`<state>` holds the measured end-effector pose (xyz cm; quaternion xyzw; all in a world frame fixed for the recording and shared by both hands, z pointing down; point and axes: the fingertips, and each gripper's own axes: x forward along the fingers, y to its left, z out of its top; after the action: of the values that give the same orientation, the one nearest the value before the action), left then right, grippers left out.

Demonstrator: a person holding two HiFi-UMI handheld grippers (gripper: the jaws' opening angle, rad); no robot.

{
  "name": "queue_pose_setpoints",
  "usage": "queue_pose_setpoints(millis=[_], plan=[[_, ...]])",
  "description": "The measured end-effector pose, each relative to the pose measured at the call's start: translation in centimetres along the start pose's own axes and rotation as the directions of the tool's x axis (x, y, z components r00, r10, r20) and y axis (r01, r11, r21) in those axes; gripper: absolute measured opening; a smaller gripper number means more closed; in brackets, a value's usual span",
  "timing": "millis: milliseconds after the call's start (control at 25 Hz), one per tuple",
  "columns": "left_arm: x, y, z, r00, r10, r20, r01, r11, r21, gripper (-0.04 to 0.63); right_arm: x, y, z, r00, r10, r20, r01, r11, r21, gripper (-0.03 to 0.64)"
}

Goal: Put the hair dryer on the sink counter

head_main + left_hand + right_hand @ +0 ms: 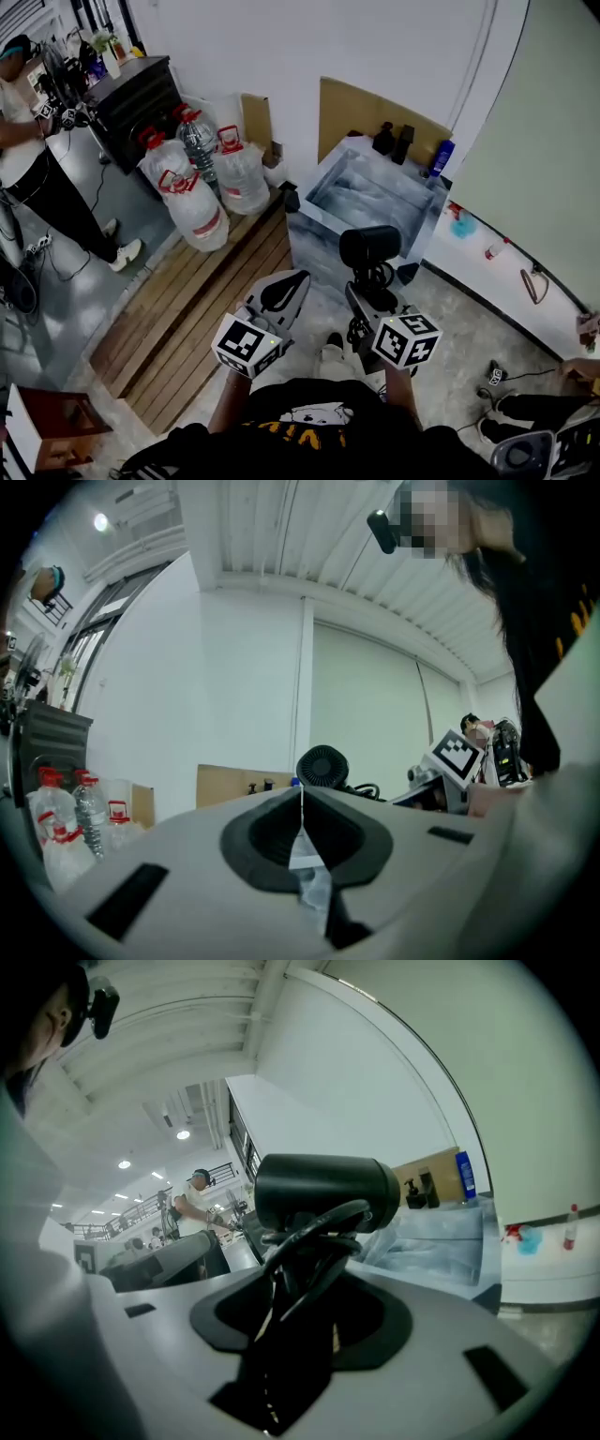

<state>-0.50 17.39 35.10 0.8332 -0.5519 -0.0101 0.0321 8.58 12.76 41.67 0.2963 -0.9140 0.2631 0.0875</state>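
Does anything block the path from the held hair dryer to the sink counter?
Nothing visible does. The right gripper holds the hair dryer up before the sink counter, whose near surface lies bare; the bottles stand at its far edge, beyond the basin.

black hair dryer (369,251) upright, cord coiled round handle, before marble sink counter (321,255).

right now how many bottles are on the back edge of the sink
3, all at the back of the sink counter: a squat dark bottle and a taller dark bottle side by side, a blue bottle to their right.
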Motion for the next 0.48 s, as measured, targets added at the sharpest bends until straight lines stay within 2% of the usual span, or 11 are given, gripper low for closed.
queue_pose_setpoints(millis=[160, 480], plan=[[5.5, 2.4, 1.1, 1.0, 0.018, 0.019, -0.018, 1.0, -0.003, 0.008, 3.3, -3.7, 3.3, 1.0, 0.012, -0.023, -0.013, 1.0, -0.023, 0.184], [14.0, 5.7, 0.6, 0.999, 0.038, -0.019, -0.038, 0.999, -0.011, 0.008, 8.2, -10.1, 7.3, 0.998, 0.041, -0.056, -0.041, 0.999, -0.007, 0.184]])
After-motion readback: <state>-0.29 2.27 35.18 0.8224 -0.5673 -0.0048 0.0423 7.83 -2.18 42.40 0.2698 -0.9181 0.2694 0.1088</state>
